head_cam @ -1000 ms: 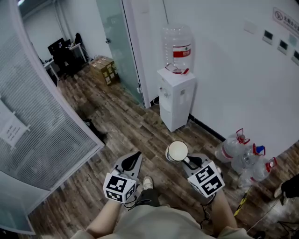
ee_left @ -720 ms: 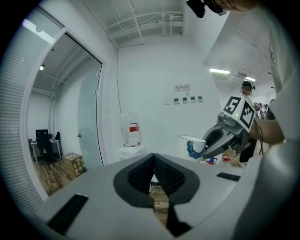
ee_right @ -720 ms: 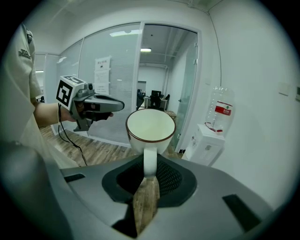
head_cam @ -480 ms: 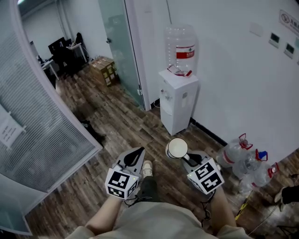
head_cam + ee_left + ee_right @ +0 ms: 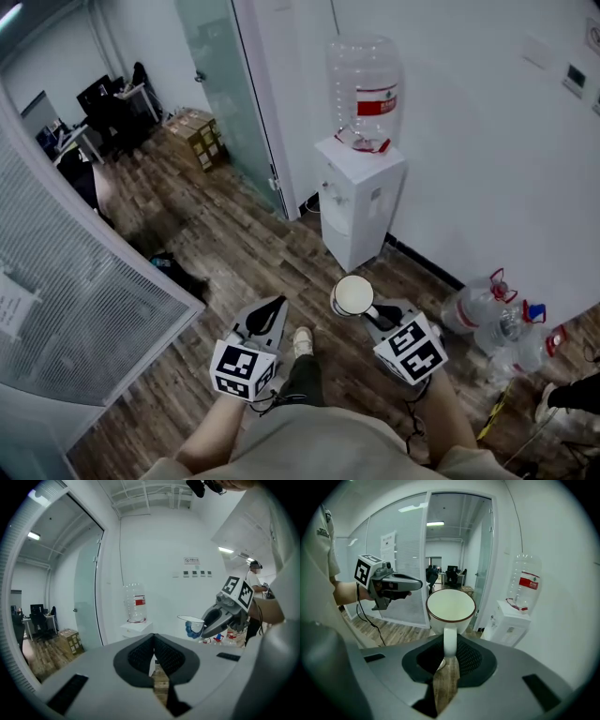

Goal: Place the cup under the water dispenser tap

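Observation:
A white cup [image 5: 353,295] with a brown rim hangs upright above the wooden floor, and my right gripper [image 5: 367,314] is shut on its handle. In the right gripper view the cup [image 5: 450,610] stands just beyond the jaws, which clamp the handle [image 5: 449,641]. The water dispenser [image 5: 361,202], a white cabinet with a clear bottle on top, stands against the wall ahead, well apart from the cup. It lies to the right in the right gripper view [image 5: 509,625]. My left gripper [image 5: 272,307] is held beside the right one, shut and empty [image 5: 153,644].
Several water bottles [image 5: 497,319] lie on the floor right of the dispenser. A glass door [image 5: 225,94] stands to its left, and a frosted partition [image 5: 84,309] runs along the left side. Cardboard boxes [image 5: 197,131] sit far back. The person's shoe [image 5: 302,340] shows between the grippers.
The person has stepped toward the dispenser, which now looks slightly nearer and larger. Both grippers came forward together. The cup stays in the right gripper.

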Demonstrator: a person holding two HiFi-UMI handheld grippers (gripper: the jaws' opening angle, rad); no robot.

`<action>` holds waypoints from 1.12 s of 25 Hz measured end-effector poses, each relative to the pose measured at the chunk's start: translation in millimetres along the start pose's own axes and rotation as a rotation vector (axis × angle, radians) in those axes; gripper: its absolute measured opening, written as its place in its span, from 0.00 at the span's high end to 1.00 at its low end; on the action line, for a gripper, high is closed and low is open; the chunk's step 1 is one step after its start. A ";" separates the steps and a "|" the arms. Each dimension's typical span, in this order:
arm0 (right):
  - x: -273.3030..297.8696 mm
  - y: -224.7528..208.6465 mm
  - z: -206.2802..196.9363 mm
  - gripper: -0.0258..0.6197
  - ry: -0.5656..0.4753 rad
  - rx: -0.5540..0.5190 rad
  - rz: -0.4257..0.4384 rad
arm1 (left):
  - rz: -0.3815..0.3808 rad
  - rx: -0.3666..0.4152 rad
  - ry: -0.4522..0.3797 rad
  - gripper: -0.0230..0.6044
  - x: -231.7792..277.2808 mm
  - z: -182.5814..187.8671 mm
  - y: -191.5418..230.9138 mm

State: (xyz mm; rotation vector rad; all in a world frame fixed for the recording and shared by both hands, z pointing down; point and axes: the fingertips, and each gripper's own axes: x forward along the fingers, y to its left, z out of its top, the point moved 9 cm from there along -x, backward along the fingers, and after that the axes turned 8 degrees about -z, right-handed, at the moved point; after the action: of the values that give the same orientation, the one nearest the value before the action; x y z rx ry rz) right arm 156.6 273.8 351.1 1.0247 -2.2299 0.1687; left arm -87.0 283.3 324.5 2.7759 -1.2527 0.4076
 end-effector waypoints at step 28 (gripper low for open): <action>285.4 -142.0 190.9 0.85 0.117 0.162 -0.100 | -0.145 -0.037 0.015 0.96 205.9 37.2 338.5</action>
State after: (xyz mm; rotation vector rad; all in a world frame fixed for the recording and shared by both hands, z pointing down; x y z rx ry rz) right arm 25.0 -73.6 360.4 1.1788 -2.0813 0.3606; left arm -201.0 -97.9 328.3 2.8036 -1.0368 0.3901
